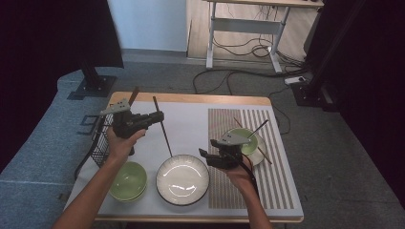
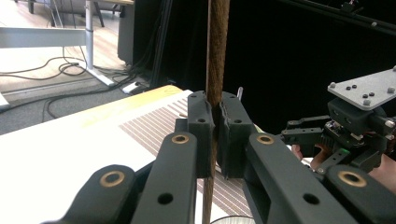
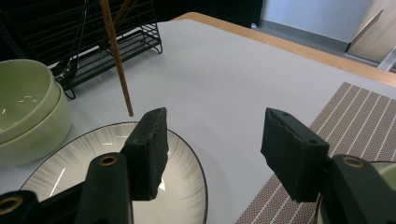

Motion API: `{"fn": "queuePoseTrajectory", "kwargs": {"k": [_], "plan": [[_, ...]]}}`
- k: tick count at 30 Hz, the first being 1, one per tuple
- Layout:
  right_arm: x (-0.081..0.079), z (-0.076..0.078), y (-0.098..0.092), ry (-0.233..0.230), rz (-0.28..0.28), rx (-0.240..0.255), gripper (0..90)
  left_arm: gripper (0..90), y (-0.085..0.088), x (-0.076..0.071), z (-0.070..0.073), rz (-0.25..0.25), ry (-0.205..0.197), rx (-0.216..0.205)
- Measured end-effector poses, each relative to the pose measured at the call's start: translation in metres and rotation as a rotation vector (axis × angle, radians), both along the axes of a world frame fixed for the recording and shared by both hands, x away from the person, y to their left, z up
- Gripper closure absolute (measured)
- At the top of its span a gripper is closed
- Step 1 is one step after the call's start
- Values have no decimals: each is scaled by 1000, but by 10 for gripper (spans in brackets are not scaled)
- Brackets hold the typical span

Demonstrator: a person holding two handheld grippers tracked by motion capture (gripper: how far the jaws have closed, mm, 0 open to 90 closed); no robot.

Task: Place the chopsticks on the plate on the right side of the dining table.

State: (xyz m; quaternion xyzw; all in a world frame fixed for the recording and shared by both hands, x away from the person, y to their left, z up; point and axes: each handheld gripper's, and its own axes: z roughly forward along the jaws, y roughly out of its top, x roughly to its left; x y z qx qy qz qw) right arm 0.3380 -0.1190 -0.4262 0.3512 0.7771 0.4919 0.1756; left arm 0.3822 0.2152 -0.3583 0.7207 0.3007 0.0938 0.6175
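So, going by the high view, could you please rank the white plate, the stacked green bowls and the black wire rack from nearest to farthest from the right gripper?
From the right gripper, which has open jaws:
1. White plate, just beside it toward the table's near edge.
2. Stacked green bowls, beyond the plate on its left.
3. Black wire rack, at the table's left edge.

A: Surface?
B: Wooden-edged table [image 1: 191, 98] under a pale grey cover, standing on grey carpet.
A: What rests on it?
B: Striped placemat [image 1: 277, 186] on the right half, carrying a small green bowl [image 1: 248, 140] on a saucer. White plate [image 1: 182, 180] at front centre. Stacked green bowls [image 1: 128, 181] just left of it. Black wire rack [image 1: 99, 143] at the left edge.
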Motion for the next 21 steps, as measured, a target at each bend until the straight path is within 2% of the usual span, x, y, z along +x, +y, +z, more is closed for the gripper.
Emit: {"fn": "queuePoseTrajectory", "kwargs": {"k": [11,21], "plan": [[-1,7,11,-16,30,3,421,848,-6,-1,-3,-13,12,4],[-1,5,23,-13,72,-8,431,848,-7,-2,-3,-23,13,-6]]}}
